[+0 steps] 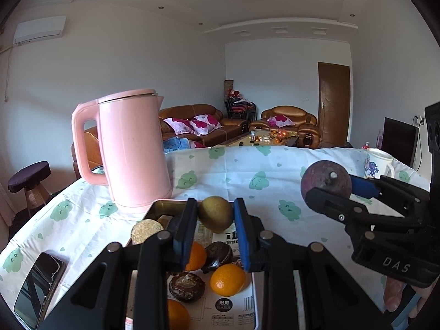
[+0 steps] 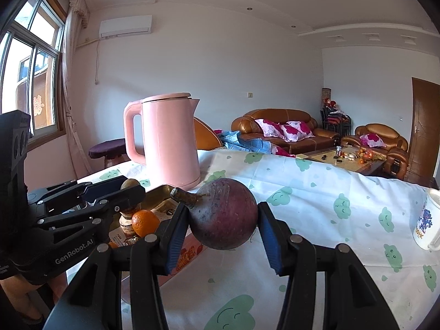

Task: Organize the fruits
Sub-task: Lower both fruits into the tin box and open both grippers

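We see a shallow metal tray (image 1: pixel 154 210) on the cloth-covered surface (image 1: pixel 247 170), just in front of a pink kettle (image 1: pixel 132 148). In the tray lie several oranges (image 1: pixel 227 279), dark brown wrinkled fruits (image 1: pixel 187 286) and a round tan piece with a rough cut face (image 1: pixel 145 231); a printed label covers the tray floor.

Our left gripper (image 1: pixel 216 220) holds a brownish-green pear-like fruit (image 1: pixel 216 217) between its blue pads, lifted above the tray's far end. The pads press both sides of the fruit, so the gripper is closed on it.

Our right gripper (image 2: pixel 224 220) clamps a round purple fruit (image 2: pixel 224 217) with a stubby stem (image 2: pixel 185 196) pointing left toward the tray. This fruit sits between the pads, raised off the surface and to the right of the tray, over the cloth. In the left wrist view we see the same purple fruit (image 1: pixel 326 180) well apart from the tray, to its right.

A white mug (image 2: pixel 427 220) with a blue pattern stands near the right edge of the surface. A dark phone (image 1: pixel 38 286) lies left of the tray.
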